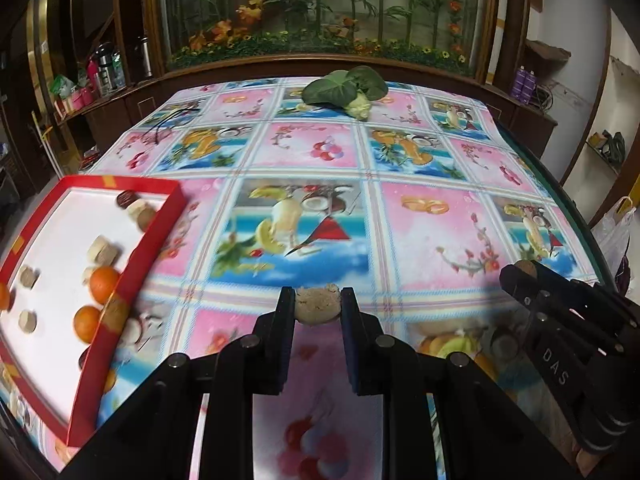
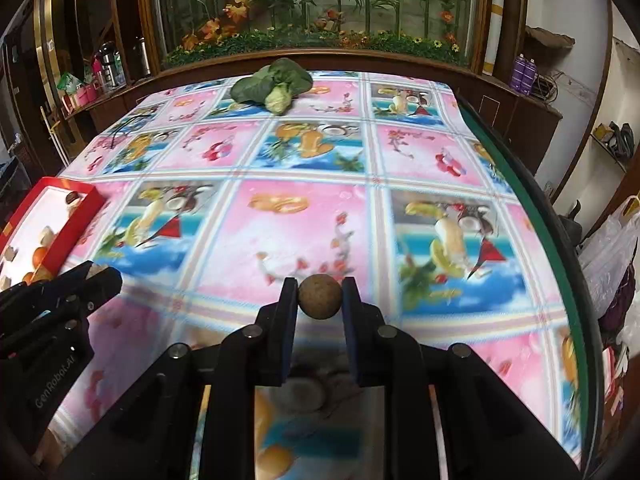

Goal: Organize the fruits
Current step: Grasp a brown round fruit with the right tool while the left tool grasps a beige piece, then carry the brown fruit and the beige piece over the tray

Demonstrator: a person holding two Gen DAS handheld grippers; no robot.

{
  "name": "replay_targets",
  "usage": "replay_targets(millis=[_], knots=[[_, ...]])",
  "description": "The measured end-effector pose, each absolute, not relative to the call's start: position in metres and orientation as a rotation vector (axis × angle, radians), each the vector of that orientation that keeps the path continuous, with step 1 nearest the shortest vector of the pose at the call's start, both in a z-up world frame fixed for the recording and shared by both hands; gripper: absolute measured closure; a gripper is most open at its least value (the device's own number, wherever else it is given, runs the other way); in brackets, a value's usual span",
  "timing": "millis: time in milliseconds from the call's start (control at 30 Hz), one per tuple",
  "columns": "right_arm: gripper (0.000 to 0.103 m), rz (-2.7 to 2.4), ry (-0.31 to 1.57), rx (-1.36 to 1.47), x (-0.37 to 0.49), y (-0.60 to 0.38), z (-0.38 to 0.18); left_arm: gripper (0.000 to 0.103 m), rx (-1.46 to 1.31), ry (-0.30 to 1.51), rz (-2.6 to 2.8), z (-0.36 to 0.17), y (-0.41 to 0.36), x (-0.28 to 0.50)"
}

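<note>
Nearest the left wrist camera, the left claw (image 1: 318,306) reaches forward and tilts down over the tabletop (image 1: 400,240), its two black fingers clenched on a pale tan, flattened round piece (image 1: 317,306) pinched between the tips. Blur makes it hard to say what that piece is; it could be a slice or a small cake.

Nearest the right wrist camera, the right claw (image 2: 319,298) sits in the same downward tilt, gripping a small brown ball-shaped fruit (image 2: 320,297) squarely between its fingertips. Both held pieces hang above the cloth, not touching it.

Each claw shows in the other's view. The right claw appears at the lower right edge of the left view, with a brown scrap visible at its tip. The left claw appears at the lower left edge of the right view, close to the box.

A glossy tablecloth printed with squares of fruit and flowers, in pink and blue, covers the tabletop. At its left edge lies a shallow red box (image 1: 158,240) with a white floor. Inside it rest several oranges (image 1: 103,284), and a scatter of pale and brown round pieces (image 1: 104,254), some touching, some apart. The box wall stands between the left claw and these contents.

Far across the cloth, near the back edge, lies a leafy green vegetable (image 1: 344,88) with a pale stalk end, well apart from everything else. Nothing lies on the cloth between the claws and it. Behind the tabletop stands a large glass case (image 1: 320,8) of green stems and orange flowers.
</note>
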State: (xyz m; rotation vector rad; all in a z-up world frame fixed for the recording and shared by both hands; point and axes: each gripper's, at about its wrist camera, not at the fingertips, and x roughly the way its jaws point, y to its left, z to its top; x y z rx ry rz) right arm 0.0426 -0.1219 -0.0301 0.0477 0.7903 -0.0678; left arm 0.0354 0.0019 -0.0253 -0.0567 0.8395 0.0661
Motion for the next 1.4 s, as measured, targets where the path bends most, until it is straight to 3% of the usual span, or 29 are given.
replay_targets(millis=[1400], knots=[[0.079, -0.019, 0.755, 0.069, 0.026, -0.078, -0.032, 0.082, -0.074, 0.812, 0.154, -0.021, 0.037, 0.008]])
